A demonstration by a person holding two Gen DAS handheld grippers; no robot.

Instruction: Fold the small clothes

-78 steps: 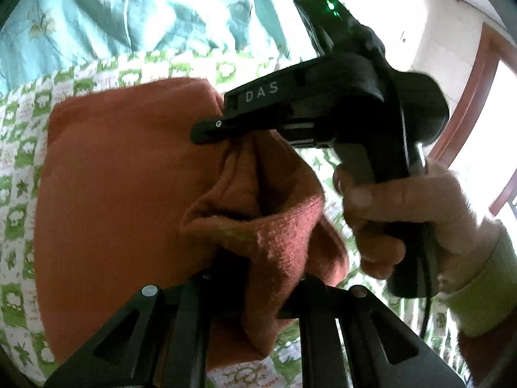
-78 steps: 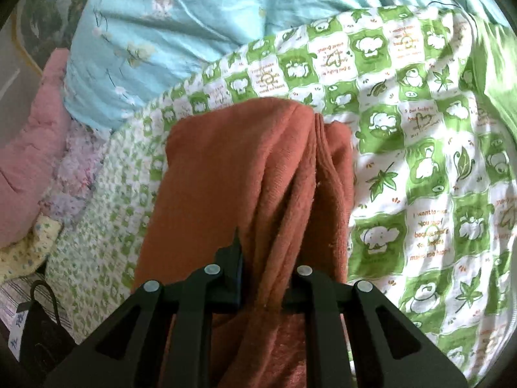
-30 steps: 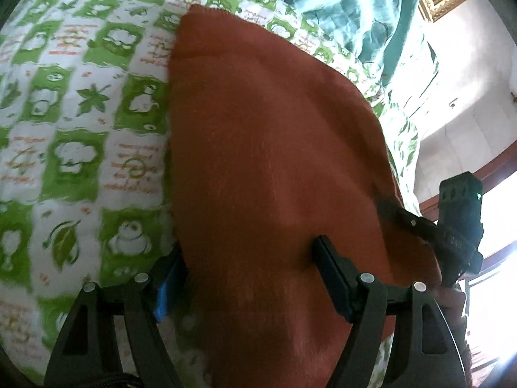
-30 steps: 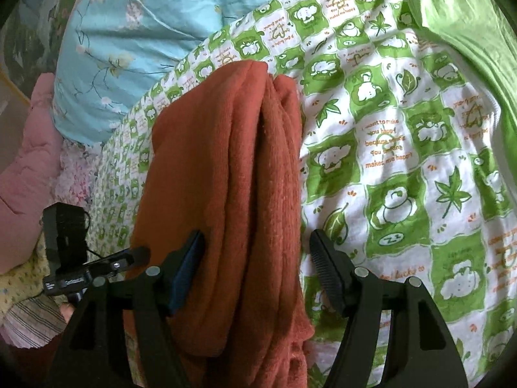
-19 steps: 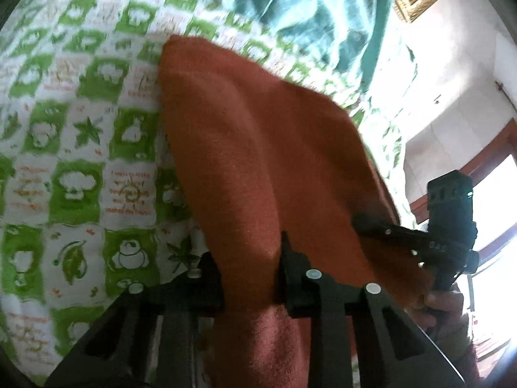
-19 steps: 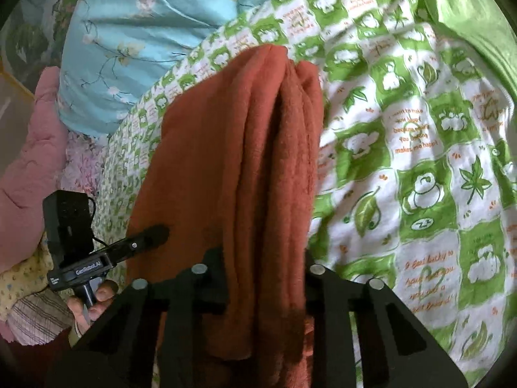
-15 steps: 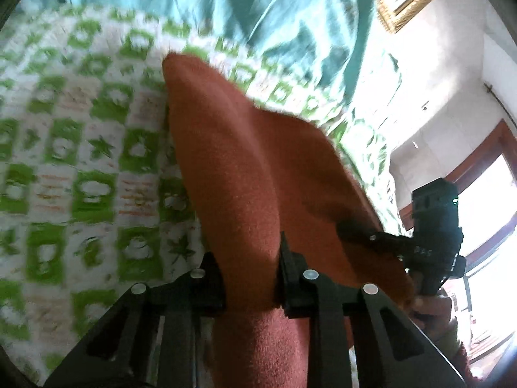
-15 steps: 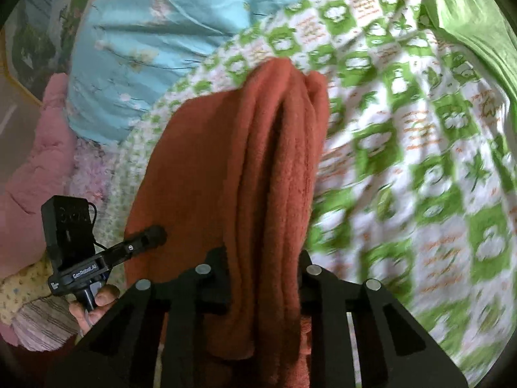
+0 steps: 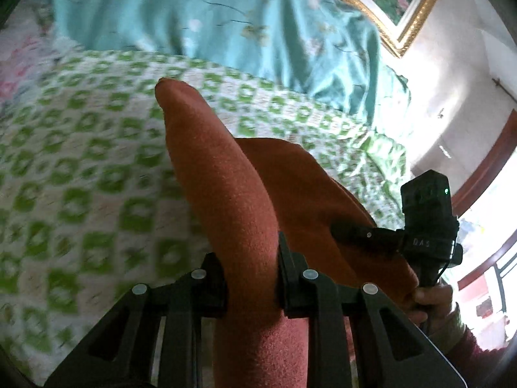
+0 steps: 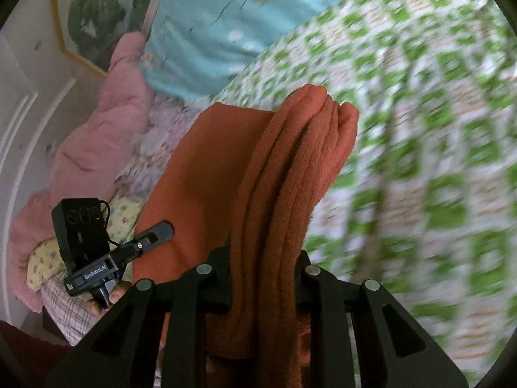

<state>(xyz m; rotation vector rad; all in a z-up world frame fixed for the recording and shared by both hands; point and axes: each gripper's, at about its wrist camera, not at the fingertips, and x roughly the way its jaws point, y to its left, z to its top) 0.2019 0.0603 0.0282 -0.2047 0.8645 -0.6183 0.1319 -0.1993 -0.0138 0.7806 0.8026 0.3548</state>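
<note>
Rust-orange garment (image 9: 226,187) hanging lifted over green-checked bedsheet (image 9: 80,168), stretching ahead of both claws. Teal floral quilt (image 9: 226,26) lying beyond sheet, far ahead of claws. Pink bedding (image 10: 93,148) sitting left of right claw. Left gripper (image 9: 252,278) pinching one garment edge, jaws narrow. Right gripper (image 10: 263,278) clamping bunched folds (image 10: 290,168), jaws narrow.

Green-checked bedspread (image 9: 80,168), teal quilt (image 9: 226,26), gold-framed picture (image 9: 404,16), white wall (image 9: 452,90), bright window (image 9: 497,232)
</note>
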